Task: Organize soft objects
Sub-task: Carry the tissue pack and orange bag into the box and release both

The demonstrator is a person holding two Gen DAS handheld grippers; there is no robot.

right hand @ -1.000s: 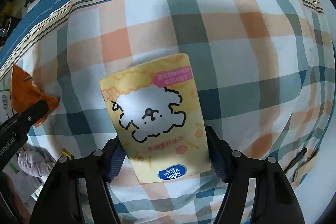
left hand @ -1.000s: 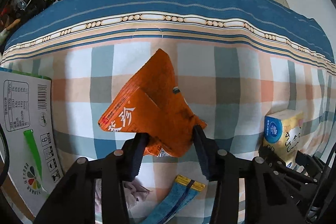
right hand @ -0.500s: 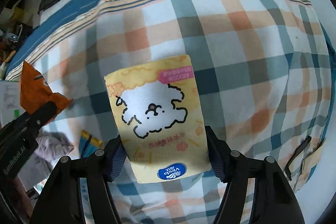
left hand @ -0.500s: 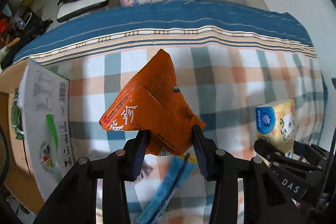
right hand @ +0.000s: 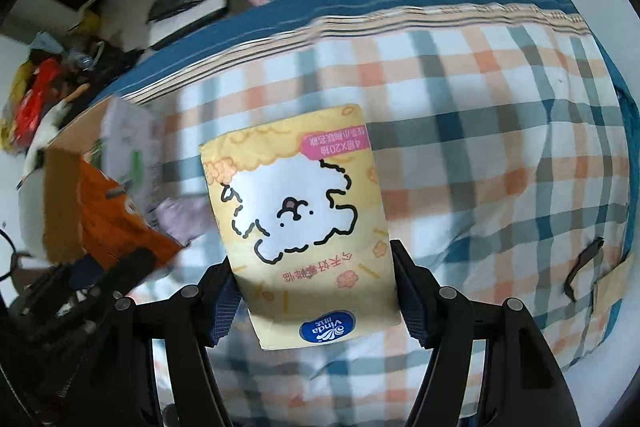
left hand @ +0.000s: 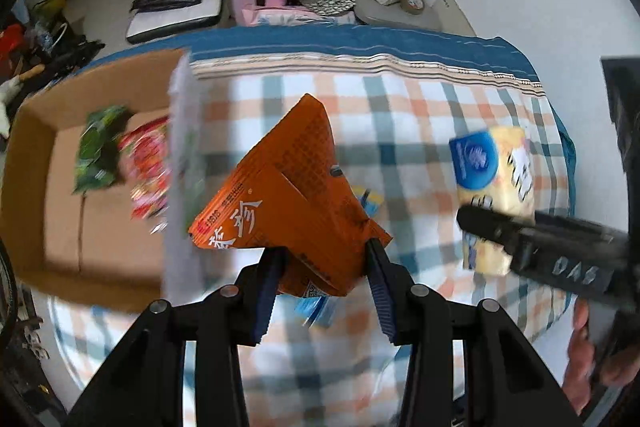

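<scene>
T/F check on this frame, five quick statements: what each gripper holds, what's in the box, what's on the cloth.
1. The left gripper holds an orange packet. True.
2. The right gripper is open and holds nothing. False: it is shut on the yellow tissue pack.
3. The cardboard box already holds a green packet and a red packet. True.
4. The tissue pack is printed with a cat. False: it shows a fluffy white dog.
5. The checked cloth has a blue border. True.
</scene>
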